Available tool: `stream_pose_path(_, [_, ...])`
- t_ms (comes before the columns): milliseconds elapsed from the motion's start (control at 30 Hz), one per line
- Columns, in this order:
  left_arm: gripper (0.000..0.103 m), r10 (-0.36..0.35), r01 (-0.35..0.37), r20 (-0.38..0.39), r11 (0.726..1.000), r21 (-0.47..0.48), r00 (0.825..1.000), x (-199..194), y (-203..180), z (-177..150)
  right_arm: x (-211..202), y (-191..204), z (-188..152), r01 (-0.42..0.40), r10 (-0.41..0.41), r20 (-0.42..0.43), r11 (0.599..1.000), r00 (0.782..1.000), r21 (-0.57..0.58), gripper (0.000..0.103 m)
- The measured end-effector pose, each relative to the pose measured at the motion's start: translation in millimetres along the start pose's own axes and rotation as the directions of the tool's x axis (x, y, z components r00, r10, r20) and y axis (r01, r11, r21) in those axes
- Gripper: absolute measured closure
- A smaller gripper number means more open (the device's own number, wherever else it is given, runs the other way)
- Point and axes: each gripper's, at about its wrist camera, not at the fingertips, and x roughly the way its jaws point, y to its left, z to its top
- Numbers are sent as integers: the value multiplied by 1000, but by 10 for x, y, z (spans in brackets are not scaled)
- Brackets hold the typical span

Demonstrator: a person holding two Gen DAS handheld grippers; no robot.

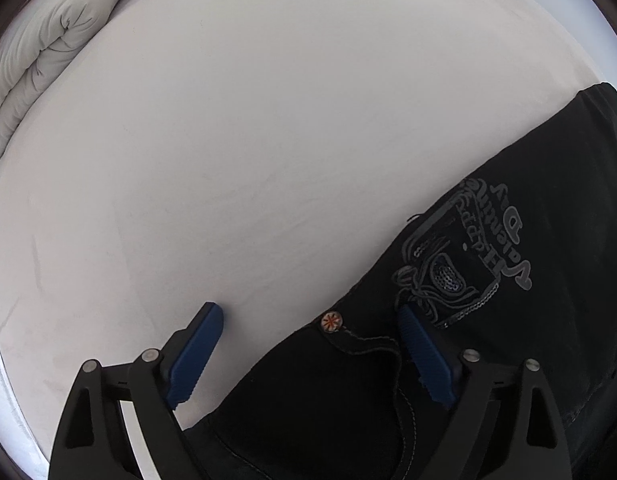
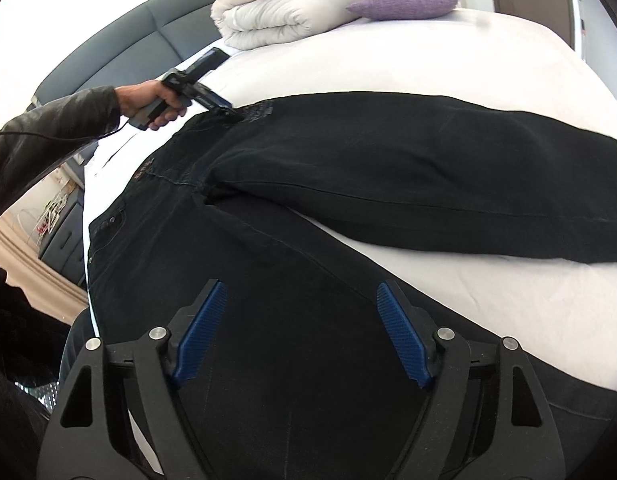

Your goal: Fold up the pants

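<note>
Black pants (image 2: pixel 348 168) lie spread flat on a white bed sheet (image 2: pixel 448 288), the waist to the left and the two legs fanned apart. In the left wrist view the waistband corner with its orange-patterned button (image 1: pixel 332 321) and a grey printed patch (image 1: pixel 464 256) show. My left gripper (image 1: pixel 308 307) points down at that corner and stands open, one finger (image 1: pixel 196 354) over bare sheet, the other over the pants. In the right wrist view a hand (image 2: pixel 156 100) holds that left gripper (image 2: pixel 232 114) at the waist. My right gripper (image 2: pixel 300 284) is open above the near leg, gripping nothing.
A folded pale duvet (image 2: pixel 276 16) and a purple cushion (image 2: pixel 404 4) sit at the far end of the bed, before a dark padded headboard (image 2: pixel 120 40). The duvet (image 1: pixel 48 48) also shows at the upper left. A leather sleeve (image 2: pixel 48 132) reaches in from the left.
</note>
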Motion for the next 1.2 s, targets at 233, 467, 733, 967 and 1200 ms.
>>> stream_pose_path(233, [86,-61,62,78,998,-17,995,-213,-190,-237,23,125,154,-3,3,2,999,1000,-51,51])
stream_pose_path(467, [92,95,-85,315,995,-46,944,-864,-622,-897,58,454,760,9,-3,26,976,1000,-217,51])
stream_pose_path(733, [92,219,-230,504,972,-42,835,-1216,-1357,-1658,503,1084,1806,37,-14,55,900,998,-433,51])
stream_pose_path(967, [92,230,-241,551,969,-54,802,-1290,-1501,-1732,1195,1597,2039,86,-120,-16,795,993,-600,51])
stream_pose_path(1200, [92,200,-210,569,976,-48,798,-1310,-1418,-1764,1449,1636,1921,66,-153,-86,777,985,-626,72])
